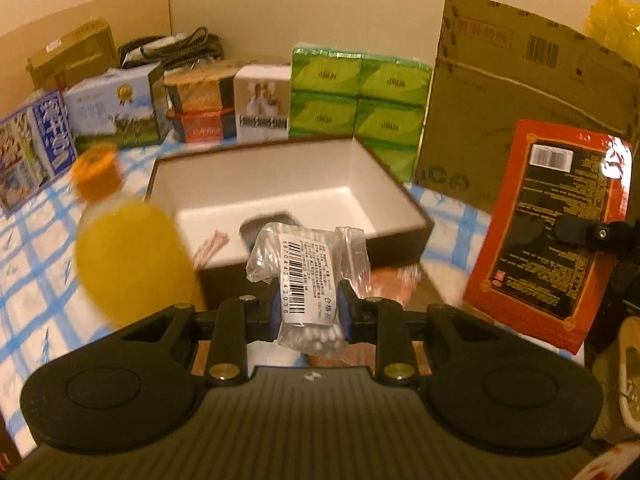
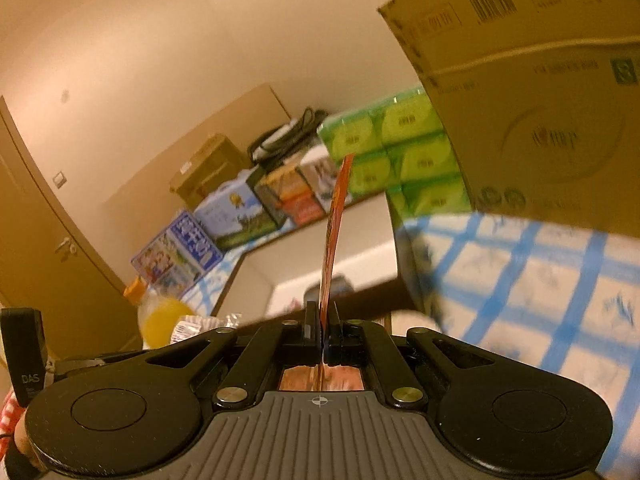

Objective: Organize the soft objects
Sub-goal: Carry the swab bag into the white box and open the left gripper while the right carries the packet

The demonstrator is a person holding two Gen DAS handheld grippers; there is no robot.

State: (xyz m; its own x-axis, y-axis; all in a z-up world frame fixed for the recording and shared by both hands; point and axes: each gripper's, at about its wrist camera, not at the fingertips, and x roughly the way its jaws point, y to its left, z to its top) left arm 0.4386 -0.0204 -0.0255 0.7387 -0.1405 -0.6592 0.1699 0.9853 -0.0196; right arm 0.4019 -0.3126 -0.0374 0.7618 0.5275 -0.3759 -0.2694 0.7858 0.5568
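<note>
Left tongs: I have them clamped on a clear plastic bag of cotton swabs, blue pads pressing both sides of its barcode label. White swab tips bulge below the grip; the bag's upper part sticks forward, over the near wall of the open box.

Box: dark outside, white lining, lid off. A dark object lies on its floor near the front wall, some pinkish sticks to its left. I cannot make out either one clearly.

Right tongs: closed nearly flat on a thin red packet, seen edge-on in the right wrist view and rising straight up from the pads. From the left wrist view the same red packet shows its black printed back and barcode, held off to the right of the box, with the right tool's black hardware at its edge.

Surroundings: blurred bottle of orange drink with orange cap, just left of the box. Blue-checked cloth covers the table. Behind the box, a stack of green tissue packs; right of those a large upright cardboard carton. To the left along the wall, a row of printed cartons and a white box, with coiled black cable behind.
</note>
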